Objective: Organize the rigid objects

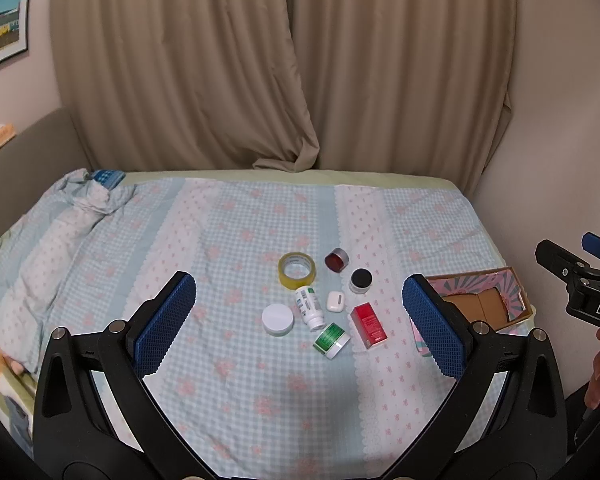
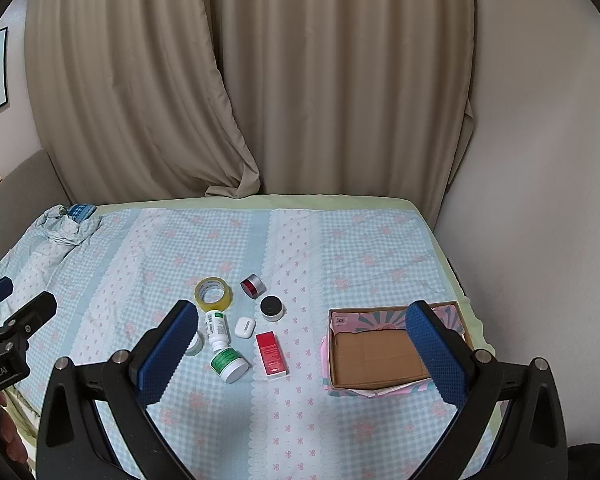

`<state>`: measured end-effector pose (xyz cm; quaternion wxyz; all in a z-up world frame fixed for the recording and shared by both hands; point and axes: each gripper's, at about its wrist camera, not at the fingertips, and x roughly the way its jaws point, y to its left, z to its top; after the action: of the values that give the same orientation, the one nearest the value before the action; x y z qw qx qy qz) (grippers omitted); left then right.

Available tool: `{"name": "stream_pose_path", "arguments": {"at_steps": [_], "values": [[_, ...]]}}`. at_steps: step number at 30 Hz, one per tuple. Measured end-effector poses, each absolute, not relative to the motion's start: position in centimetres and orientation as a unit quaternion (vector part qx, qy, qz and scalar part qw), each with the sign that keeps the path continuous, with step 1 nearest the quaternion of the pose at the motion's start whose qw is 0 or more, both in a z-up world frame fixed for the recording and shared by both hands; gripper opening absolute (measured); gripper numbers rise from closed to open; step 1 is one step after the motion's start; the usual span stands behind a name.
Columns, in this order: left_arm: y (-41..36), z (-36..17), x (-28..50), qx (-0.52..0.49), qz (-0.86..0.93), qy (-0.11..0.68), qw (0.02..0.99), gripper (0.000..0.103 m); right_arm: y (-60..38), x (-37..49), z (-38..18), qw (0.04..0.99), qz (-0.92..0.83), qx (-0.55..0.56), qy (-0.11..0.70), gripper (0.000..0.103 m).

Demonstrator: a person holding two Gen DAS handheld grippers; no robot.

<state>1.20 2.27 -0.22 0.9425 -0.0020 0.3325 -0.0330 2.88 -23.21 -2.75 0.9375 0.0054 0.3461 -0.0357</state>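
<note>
Small objects lie clustered on the checked bedspread: a yellow tape roll [image 1: 296,269] [image 2: 213,293], a red-lidded tin [image 1: 336,259] [image 2: 253,285], a black-lidded jar [image 1: 360,280] [image 2: 271,307], a white earbud case [image 1: 335,301] [image 2: 245,326], a white bottle [image 1: 310,306] [image 2: 217,329], a white-lidded jar [image 1: 277,319], a green-labelled jar [image 1: 331,340] [image 2: 229,364] and a red box [image 1: 368,325] [image 2: 271,354]. An open cardboard box [image 1: 485,304] [image 2: 380,354] sits to their right. My left gripper [image 1: 300,326] and right gripper [image 2: 300,354] are open and empty, held above the bed.
Beige curtains [image 1: 284,64] hang behind the bed. A wall [image 2: 540,160] runs along the right edge. A bunched blanket [image 1: 88,196] lies at the far left corner. The right gripper shows at the left wrist view's right edge [image 1: 580,280].
</note>
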Motion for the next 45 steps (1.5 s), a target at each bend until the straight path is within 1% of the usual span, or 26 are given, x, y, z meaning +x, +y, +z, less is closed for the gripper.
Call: {"name": "stream_pose_path", "arguments": {"at_steps": [37, 45], "values": [[1.80, -0.74, 0.91, -0.008, -0.031, 0.339, 0.940, 0.103, -22.86, 2.63, -2.67, 0.937, -0.032, 0.008, 0.348, 0.103], [2.01, -0.50, 1.66, -0.003, -0.023, 0.361, 0.932, 0.103, -23.34, 2.57, -2.33, 0.935, -0.029, 0.013, 0.353, 0.103]]}}
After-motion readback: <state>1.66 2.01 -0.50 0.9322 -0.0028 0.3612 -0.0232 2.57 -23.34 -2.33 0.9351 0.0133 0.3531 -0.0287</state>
